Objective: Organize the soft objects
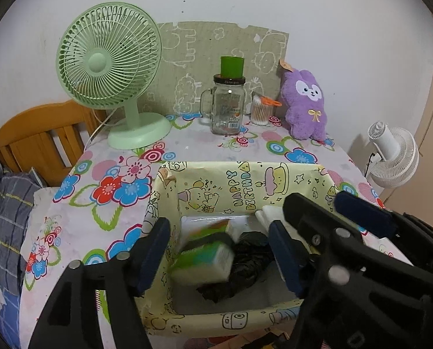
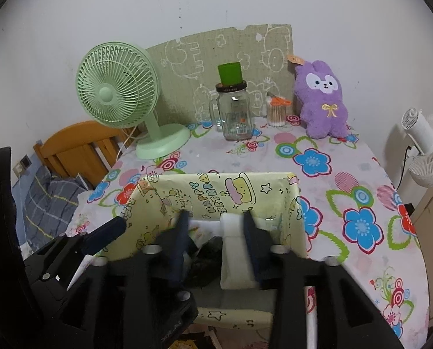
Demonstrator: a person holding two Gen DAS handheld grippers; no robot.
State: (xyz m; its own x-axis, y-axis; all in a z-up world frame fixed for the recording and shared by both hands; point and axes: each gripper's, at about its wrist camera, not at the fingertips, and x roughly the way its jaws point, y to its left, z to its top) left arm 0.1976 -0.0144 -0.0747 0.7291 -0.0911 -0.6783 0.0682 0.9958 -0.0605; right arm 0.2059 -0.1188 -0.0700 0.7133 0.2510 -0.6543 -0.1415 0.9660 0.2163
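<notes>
Over the yellow box point(image 1: 245, 183) on the table, the left gripper point(image 1: 219, 250) hangs with jaws released above a green tissue pack point(image 1: 201, 264), while the right gripper point(image 2: 216, 232) has its jaws spread, a white pad point(image 2: 235, 256) touching the right finger.

"HAPPY BIRTHDAY" runs down the yellow box's point(image 1: 242, 186) inner back wall (beside a cake drawing); the jar's point(image 1: 227, 107) label is unreadable.

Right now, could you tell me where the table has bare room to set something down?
Free: the cloth between the green fan and the box, and right of the box toward the white fan. Crowded: the back edge, with glass jar, cotton swabs and purple plush.
</notes>
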